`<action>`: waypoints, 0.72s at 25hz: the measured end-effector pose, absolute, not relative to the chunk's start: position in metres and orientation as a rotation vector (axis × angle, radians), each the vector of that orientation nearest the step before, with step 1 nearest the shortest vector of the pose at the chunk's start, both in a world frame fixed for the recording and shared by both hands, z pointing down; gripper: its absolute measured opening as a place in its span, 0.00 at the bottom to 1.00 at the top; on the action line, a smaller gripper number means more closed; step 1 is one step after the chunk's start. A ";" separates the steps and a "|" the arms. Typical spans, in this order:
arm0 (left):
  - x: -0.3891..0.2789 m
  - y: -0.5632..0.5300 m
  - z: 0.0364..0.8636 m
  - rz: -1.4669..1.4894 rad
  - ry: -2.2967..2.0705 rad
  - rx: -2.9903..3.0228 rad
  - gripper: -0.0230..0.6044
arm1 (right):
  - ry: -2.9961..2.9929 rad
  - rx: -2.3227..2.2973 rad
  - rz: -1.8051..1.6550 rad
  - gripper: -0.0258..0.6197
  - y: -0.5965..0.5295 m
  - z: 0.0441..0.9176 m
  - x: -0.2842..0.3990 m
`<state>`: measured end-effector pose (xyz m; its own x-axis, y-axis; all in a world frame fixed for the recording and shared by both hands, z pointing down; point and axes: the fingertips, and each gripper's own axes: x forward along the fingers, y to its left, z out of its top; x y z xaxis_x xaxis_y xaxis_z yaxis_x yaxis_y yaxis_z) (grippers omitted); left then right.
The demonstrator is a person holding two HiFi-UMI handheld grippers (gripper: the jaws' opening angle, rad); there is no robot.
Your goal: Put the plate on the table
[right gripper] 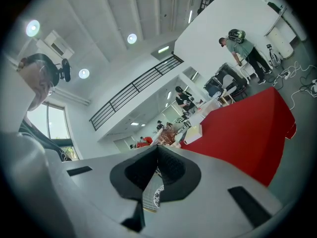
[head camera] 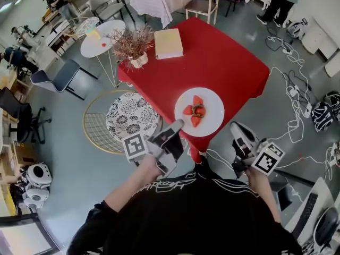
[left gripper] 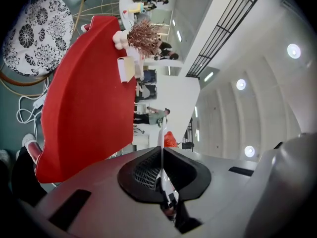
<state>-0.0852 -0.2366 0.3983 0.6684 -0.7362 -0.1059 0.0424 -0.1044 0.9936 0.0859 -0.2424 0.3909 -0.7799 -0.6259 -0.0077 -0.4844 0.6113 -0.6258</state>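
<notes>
Big picture from the head view: the red counter [head camera: 223, 62] fills mid-frame, one corner toward the person. Its centre and right side are bare, so there is plenty of free surface. On the floor to its left is a round wire chair [head camera: 95, 126] with a black-and-white patterned cushion [head camera: 130, 116], close to the counter's left edge. To its right, loose white cables [head camera: 292, 89] run across the floor.

The white plate [head camera: 210, 122] is over the near corner of the counter, just inside both near edges, with strawberries [head camera: 195, 110] on it. I can't tell from above whether it rests on the surface or hangs just off it.

At the far-left corner is a pale yellow book [head camera: 168, 43], cover text not legible. Beside it is a dried plant [head camera: 133, 44] in a white pot. Both are well apart from the plate.

The left tongs [head camera: 178, 125] are clamped on the plate's near-left rim (in the left gripper view the rim shows edge-on, a thin white line pinched between the closed jaws, with red fruit just past it). The right tongs [head camera: 236, 129] sit just outside the counter's near-right edge, apart from the plate. Their jaws are closed together with nothing gripped.

Readable marks: only the square black-and-white markers on the left cube [head camera: 134, 145] and right cube [head camera: 268, 158]. The print on the person's black shirt [head camera: 186, 217] is too warped to read.
</notes>
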 end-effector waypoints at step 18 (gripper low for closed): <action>-0.051 -0.338 0.464 -0.673 -0.676 1.474 0.06 | 2.630 -0.998 -0.993 0.05 -0.301 0.426 0.127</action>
